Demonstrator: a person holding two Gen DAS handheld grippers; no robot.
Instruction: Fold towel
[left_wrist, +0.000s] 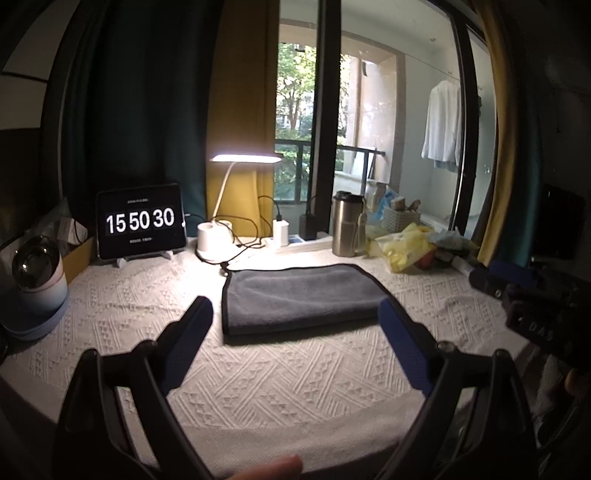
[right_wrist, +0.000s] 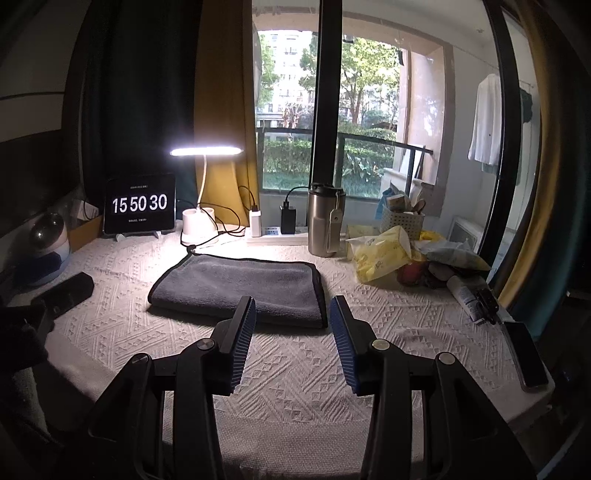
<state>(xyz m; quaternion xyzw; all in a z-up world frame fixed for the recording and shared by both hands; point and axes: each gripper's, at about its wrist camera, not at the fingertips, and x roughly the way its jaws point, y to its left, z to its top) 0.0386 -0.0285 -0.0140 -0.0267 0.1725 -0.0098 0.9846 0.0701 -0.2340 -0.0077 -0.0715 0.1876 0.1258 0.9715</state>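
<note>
A dark grey towel (left_wrist: 303, 299) lies folded flat on the white textured tablecloth (left_wrist: 280, 373); it also shows in the right wrist view (right_wrist: 240, 286). My left gripper (left_wrist: 295, 314) is open wide and empty, its fingertips at the towel's near edge on either side. My right gripper (right_wrist: 291, 314) is open and empty, just in front of the towel's near right corner. The right gripper shows at the right edge of the left wrist view (left_wrist: 517, 288), and the left gripper shows at the left of the right wrist view (right_wrist: 66, 291).
At the back stand a tablet clock (right_wrist: 139, 206), a lit desk lamp (right_wrist: 199, 225), chargers on a power strip (right_wrist: 275, 236) and a steel tumbler (right_wrist: 325, 221). Yellow bags and clutter (right_wrist: 384, 254) fill the right. A phone (right_wrist: 524, 354) lies at the right edge. A round white device (left_wrist: 37, 280) sits left.
</note>
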